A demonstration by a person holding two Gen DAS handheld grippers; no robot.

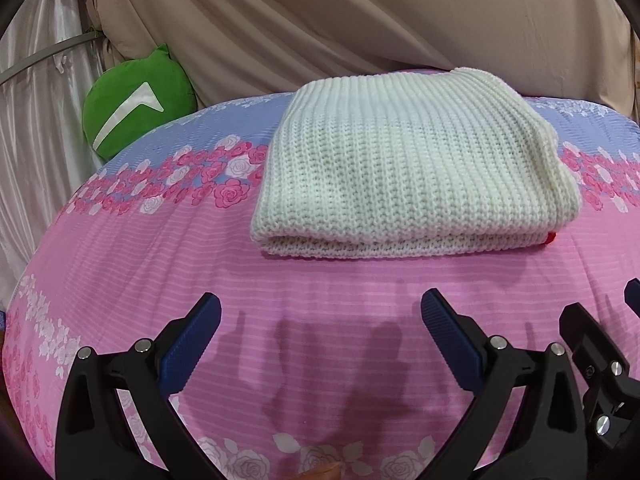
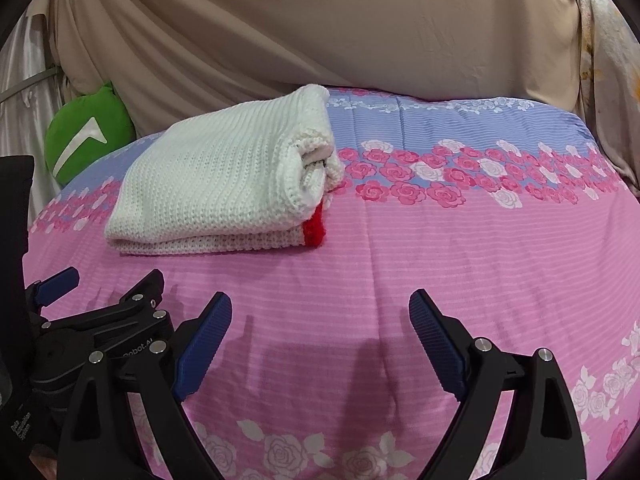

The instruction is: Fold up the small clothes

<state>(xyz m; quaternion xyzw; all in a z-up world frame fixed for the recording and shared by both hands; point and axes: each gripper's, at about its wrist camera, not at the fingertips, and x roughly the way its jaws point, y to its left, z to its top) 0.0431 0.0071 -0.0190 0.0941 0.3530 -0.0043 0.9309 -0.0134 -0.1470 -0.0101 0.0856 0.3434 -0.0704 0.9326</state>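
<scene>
folded white ribbed-knit garment (image 1: 408, 168) lies ahead of both grippers on the pink floral bedspread (image 1: 160, 248).

its long axis runs side to side, folded edge toward the jaws; it sits straight ahead of the left gripper (image 1: 320, 340), up-left of the right gripper (image 2: 320, 340), so the left looks nearer. both jaws gape, empty.
</scene>
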